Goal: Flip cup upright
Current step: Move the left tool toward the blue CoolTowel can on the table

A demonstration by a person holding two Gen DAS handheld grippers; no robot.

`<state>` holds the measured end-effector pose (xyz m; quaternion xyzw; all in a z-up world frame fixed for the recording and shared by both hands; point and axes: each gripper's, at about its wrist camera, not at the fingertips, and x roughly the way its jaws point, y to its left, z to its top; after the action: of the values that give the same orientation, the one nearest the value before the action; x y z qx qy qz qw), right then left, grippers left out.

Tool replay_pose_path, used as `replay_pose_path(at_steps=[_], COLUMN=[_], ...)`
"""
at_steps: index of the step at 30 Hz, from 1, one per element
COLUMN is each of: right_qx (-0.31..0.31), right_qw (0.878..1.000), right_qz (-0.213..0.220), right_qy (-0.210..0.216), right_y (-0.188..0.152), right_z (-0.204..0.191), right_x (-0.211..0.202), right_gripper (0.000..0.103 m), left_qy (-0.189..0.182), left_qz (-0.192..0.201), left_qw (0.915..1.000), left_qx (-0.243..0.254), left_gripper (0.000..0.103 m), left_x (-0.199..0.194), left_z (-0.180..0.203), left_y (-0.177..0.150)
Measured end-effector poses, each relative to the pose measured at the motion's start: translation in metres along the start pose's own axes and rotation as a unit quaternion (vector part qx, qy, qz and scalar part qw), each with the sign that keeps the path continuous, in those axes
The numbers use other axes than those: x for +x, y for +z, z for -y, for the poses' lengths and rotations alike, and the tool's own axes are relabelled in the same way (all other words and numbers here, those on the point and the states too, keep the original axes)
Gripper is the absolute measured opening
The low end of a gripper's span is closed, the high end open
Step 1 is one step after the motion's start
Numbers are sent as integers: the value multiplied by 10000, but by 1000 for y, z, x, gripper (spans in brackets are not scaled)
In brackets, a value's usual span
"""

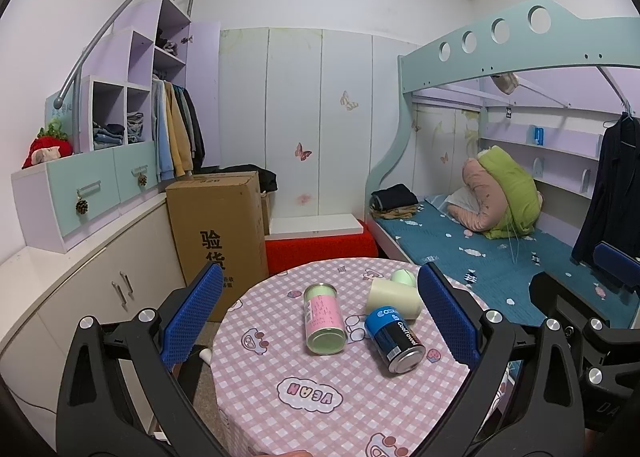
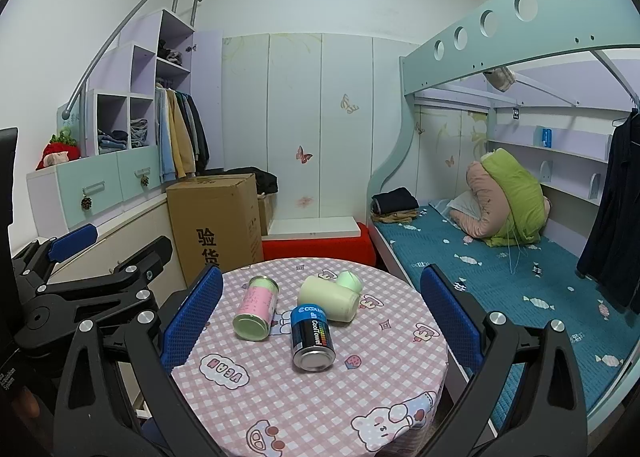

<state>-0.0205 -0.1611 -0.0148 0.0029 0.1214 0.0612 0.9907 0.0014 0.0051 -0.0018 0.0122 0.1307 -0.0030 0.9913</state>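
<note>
A cream cup (image 1: pixel 394 299) with a pale green base lies on its side on the round table (image 1: pixel 320 417), toward its far right; it also shows in the right wrist view (image 2: pixel 330 299). A pink-and-green can (image 1: pixel 323 318) (image 2: pixel 256 313) and a blue-and-black can (image 1: pixel 394 341) (image 2: pixel 312 337) also lie on their sides beside it. My left gripper (image 1: pixel 320 321) is open and empty, held above the near part of the table. My right gripper (image 2: pixel 320 321) is open and empty, likewise short of the cans. Each gripper shows at the edge of the other's view.
The table has a pink checked cloth (image 2: pixel 320 397). A cardboard box (image 1: pixel 218 233) and a red stool (image 1: pixel 320 247) stand behind it. A bunk bed (image 1: pixel 500 241) is at the right, white cabinets (image 1: pixel 80 277) at the left.
</note>
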Motion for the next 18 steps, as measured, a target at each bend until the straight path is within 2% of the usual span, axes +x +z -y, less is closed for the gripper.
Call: replay_pose_path(at_steps=[5, 18], right_qx=[0, 19], right_qw=[10000, 9996], right_qz=[-24, -277], right_qy=[3, 2], right_y=[-1, -15], right_z=[-3, 6], right_x=[2, 36], right_gripper=[96, 96], left_qy=[22, -42], left_qz=[-63, -368], left_qw=[10000, 9993], left_qx=[14, -54], left_gripper=[98, 98], left_x=[11, 37], left_z=[4, 5], left_y=[-8, -14])
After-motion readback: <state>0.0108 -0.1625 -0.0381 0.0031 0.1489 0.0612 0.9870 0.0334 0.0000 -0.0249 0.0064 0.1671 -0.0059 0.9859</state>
